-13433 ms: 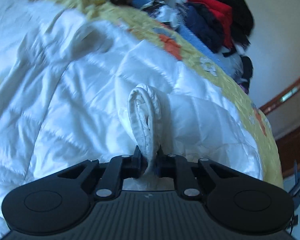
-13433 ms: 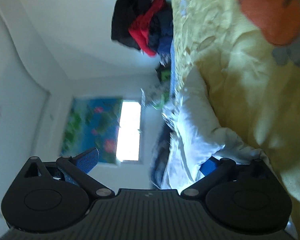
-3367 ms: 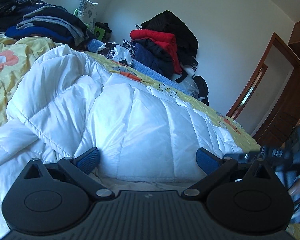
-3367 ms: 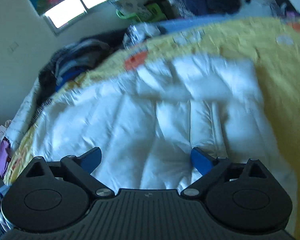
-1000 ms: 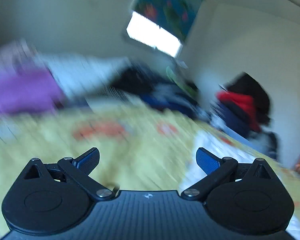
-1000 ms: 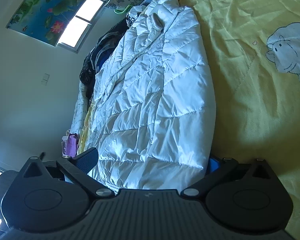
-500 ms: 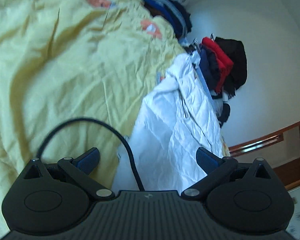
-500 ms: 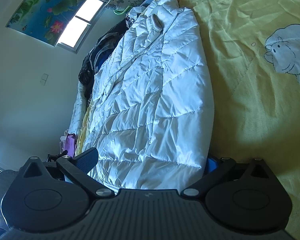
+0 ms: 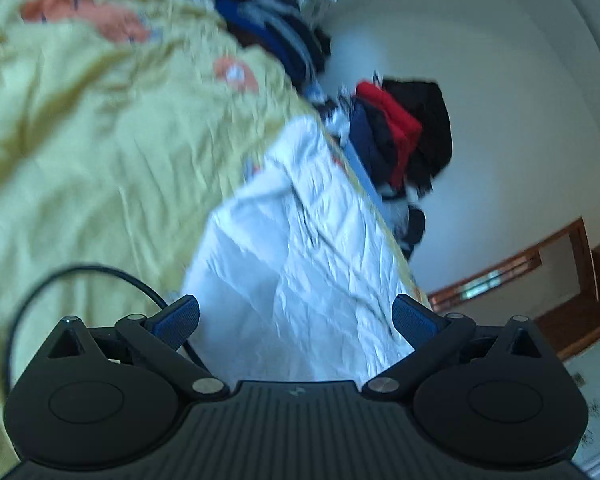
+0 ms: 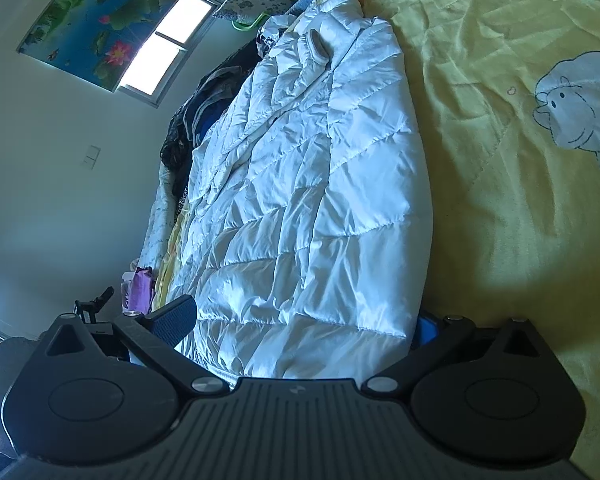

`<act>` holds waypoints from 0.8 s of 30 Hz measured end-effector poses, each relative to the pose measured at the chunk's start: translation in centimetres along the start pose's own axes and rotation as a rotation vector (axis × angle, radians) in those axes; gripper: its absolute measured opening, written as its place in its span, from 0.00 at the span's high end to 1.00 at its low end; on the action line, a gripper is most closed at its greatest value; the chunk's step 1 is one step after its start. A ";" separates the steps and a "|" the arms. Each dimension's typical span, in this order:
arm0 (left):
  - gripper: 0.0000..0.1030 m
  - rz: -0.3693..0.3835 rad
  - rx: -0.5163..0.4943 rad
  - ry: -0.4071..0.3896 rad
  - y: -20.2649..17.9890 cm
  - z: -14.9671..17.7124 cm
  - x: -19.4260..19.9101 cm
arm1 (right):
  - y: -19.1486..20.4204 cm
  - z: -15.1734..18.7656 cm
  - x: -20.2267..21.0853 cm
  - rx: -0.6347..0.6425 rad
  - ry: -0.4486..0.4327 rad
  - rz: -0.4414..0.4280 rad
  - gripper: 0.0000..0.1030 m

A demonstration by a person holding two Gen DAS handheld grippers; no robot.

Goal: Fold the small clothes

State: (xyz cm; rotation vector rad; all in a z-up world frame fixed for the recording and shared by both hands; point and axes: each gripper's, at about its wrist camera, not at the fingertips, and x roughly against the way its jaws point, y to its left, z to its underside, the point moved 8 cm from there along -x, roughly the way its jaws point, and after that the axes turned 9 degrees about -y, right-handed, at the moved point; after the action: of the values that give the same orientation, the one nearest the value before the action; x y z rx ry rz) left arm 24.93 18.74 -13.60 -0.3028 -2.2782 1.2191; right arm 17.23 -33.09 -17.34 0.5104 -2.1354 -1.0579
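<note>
A white quilted puffer jacket (image 10: 308, 200) lies folded lengthwise on the yellow bedspread (image 10: 520, 160); its cuff (image 10: 318, 46) rests near the far end. My right gripper (image 10: 300, 320) is open, rolled sideways, with the jacket's near hem between its jaws; one blue pad (image 10: 424, 330) is tucked under the hem, the other finger (image 10: 176, 316) is above it. In the blurred left wrist view the same jacket (image 9: 300, 264) stretches away, and my left gripper (image 9: 296, 316) is open at its near end, holding nothing.
Piles of dark, red and blue clothes (image 9: 396, 136) stand at the bed's far edge by the wall. A black cable (image 9: 72, 276) loops over the bedspread (image 9: 80, 140) beside the left gripper. A wooden door frame (image 9: 540, 264) is at the right. A window (image 10: 164, 48) lights the room.
The left gripper swung from facing the window down to the jacket's near end and came closer to it. The right gripper has barely moved and stays at the hem.
</note>
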 end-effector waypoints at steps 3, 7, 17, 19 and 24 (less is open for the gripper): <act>0.00 -0.026 -0.044 0.083 -0.2 1.8 -1.4 | 0.0 0.0 0.0 0.007 -0.004 0.001 0.00; 0.00 -0.105 -0.128 0.129 0.6 2.9 -1.7 | 0.1 0.1 0.1 0.012 -0.008 0.001 0.00; 0.00 -0.134 -0.105 0.130 1.9 -0.2 -3.3 | 0.1 0.0 -0.1 0.010 -0.003 -0.003 0.00; 0.00 -0.102 -0.150 0.160 1.6 0.2 -4.1 | 0.1 0.0 0.0 0.010 -0.004 -0.001 0.00; 0.00 0.008 -0.166 0.288 0.7 2.6 -3.5 | 0.2 0.2 0.1 0.027 -0.013 -0.003 0.00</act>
State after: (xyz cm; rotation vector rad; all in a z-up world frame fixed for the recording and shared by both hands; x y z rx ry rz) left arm 26.37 15.79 -16.53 -0.5136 -2.1289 0.9244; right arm 17.06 -32.96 -17.23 0.5215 -2.1639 -1.0376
